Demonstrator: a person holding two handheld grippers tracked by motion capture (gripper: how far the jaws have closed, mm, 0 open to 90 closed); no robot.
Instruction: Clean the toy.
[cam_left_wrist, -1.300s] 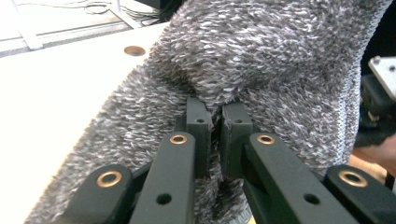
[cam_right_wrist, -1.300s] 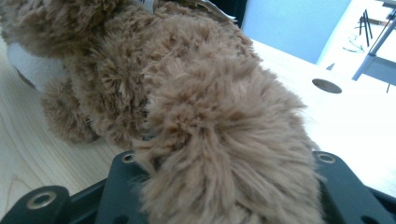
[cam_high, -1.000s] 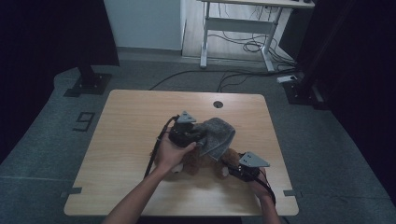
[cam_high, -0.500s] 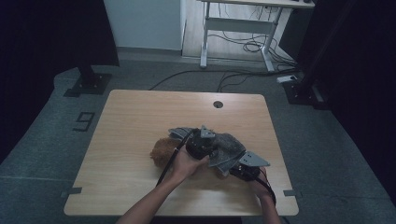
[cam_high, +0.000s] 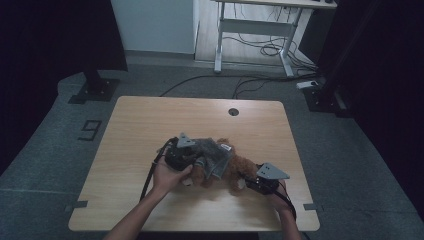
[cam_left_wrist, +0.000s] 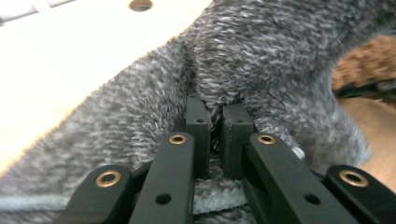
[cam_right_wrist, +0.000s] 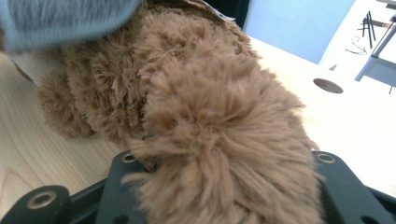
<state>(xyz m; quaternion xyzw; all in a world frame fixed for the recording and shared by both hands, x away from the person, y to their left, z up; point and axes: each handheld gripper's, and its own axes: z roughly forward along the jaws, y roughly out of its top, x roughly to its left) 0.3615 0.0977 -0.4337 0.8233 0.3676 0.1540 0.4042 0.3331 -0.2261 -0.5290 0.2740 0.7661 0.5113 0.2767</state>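
While left gripper pinches grey cloth, right gripper clamps brown plush toy.

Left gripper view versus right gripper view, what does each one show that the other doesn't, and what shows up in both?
Left gripper view alone: the left gripper, jaws nearly shut, pinching a fold of the fuzzy grey garment, seen close enough to read its knit.

Right gripper view alone: the right gripper closed around a limb of the brown plush toy, plus a pale wall behind the table.

Both: the grey garment, the brown plush, the light wooden table and the round cable hole in its top.
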